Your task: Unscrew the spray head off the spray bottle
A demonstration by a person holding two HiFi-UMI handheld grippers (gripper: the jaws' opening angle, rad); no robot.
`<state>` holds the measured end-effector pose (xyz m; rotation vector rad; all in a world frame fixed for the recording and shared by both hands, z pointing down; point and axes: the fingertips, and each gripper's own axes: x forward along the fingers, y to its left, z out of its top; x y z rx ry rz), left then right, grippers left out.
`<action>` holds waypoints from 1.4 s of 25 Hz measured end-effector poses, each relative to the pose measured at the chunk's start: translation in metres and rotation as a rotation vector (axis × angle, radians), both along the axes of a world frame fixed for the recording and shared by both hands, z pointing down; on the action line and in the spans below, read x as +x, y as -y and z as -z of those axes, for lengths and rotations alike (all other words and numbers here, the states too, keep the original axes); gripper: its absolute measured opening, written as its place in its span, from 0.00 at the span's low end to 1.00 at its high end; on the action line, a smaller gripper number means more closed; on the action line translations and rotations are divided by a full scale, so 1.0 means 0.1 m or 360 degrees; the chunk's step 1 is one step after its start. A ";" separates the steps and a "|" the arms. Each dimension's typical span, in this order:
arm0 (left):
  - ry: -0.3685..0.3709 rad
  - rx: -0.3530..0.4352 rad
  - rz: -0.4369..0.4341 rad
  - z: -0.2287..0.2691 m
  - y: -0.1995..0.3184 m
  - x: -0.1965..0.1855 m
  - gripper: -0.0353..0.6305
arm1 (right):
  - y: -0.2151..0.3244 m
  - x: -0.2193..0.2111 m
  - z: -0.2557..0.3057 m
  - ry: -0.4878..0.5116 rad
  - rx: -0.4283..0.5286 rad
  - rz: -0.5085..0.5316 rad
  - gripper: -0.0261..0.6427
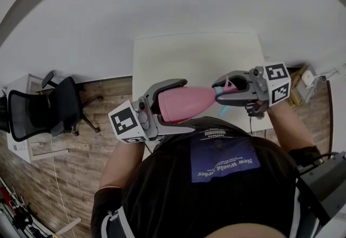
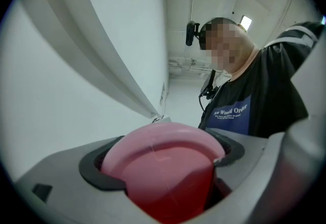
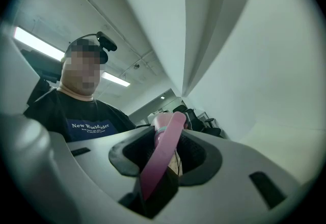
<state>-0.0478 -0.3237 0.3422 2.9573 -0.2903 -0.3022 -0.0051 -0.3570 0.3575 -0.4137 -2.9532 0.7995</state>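
Now, over the white surface (image 1: pixel 194 53), the pink spray bottle (image 1: pixel 194 100) lies level in mid-air — left tongs (image 1: pixel 185 106) clamp its body to brace it, right tongs (image 1: pixel 219 92) pinch the spray head (image 1: pixel 231 86), likely ready for twisting it off — whether liquid is inside, I cannot tell

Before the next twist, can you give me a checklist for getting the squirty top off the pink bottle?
1. Pink plastic spray bottle clamped by its body in the left gripper: ok.
2. Pink spray head with the teal collar gripped between the jaws of the right gripper: ok.
3. Bottle lying level between the two grippers, held clear of the white table: ok.
4. Spray head already loose on the neck: cannot tell.
5. Liquid inside that might spill: cannot tell.
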 end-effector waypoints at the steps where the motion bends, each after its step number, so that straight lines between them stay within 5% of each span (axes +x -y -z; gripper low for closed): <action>1: -0.0011 -0.0016 -0.0004 -0.01 -0.01 -0.01 0.81 | -0.02 -0.01 0.00 -0.0003 0.0038 -0.0002 0.24; 11: -0.0070 -0.0114 -0.0012 -0.02 0.01 -0.03 0.81 | -0.04 -0.02 0.05 -0.0027 0.0292 -0.0017 0.24; 19: -0.0502 -0.0685 -0.0223 -0.04 0.12 -0.21 0.80 | -0.26 -0.12 0.22 0.0014 0.1028 0.0083 0.24; 24: -0.0636 -0.0911 -0.0301 -0.05 0.18 -0.24 0.81 | -0.26 -0.11 0.20 -0.0015 0.1147 0.0073 0.24; 27: -0.0639 -0.0905 -0.0270 -0.08 0.19 -0.25 0.81 | -0.23 -0.12 0.17 -0.0058 0.1126 0.0052 0.24; 35: -0.0537 -0.0602 -0.0091 -0.04 0.17 -0.39 0.81 | 0.02 0.01 0.11 -0.0135 0.0893 -0.0088 0.38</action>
